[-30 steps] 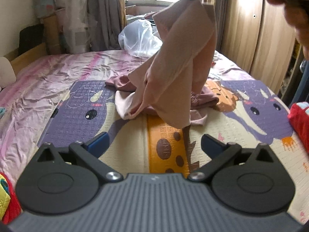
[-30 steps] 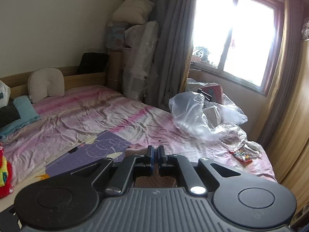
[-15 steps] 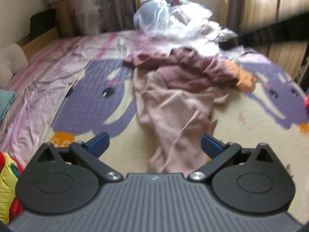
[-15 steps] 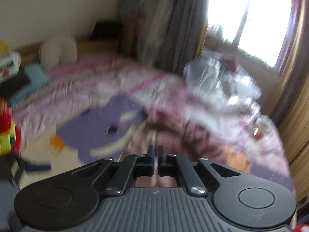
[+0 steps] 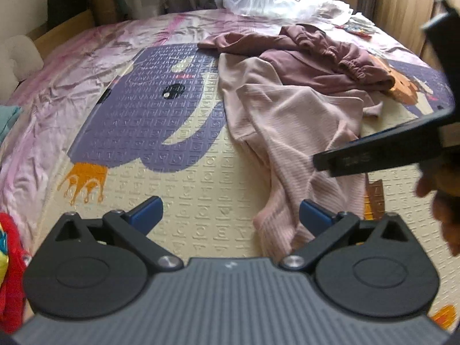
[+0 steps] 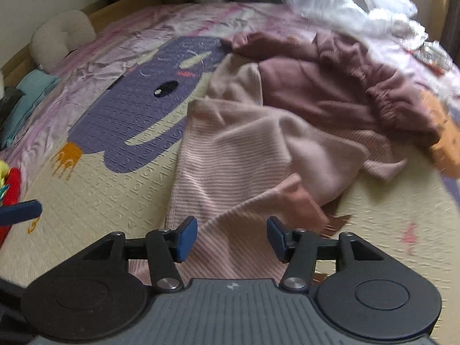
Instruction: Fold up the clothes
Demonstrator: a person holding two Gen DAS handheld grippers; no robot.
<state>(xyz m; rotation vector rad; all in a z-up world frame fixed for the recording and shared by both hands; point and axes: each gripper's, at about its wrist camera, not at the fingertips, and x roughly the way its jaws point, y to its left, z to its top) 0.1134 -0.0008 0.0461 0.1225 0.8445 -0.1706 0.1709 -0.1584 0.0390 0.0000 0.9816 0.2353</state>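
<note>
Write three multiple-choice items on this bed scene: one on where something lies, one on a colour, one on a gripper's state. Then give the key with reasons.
1. Where does the dark mauve garment lie relative to the pale pink ribbed garment?
A. Beyond it, partly over its far edge
B. On the floor
C. Inside the plastic bag

2. What colour is the large animal shape on the play mat?
A. Green
B. Purple
C. Black

3. How does the left gripper stand?
A. Shut on the pink garment
B. Shut on nothing
C. Open, holding nothing

Key: 1 A, the mauve cloth overlaps the pink one's far side on the mat. 2 B, the embossed figure is purple on cream. 3 C, its blue pads stand wide apart with bare mat between them.
</note>
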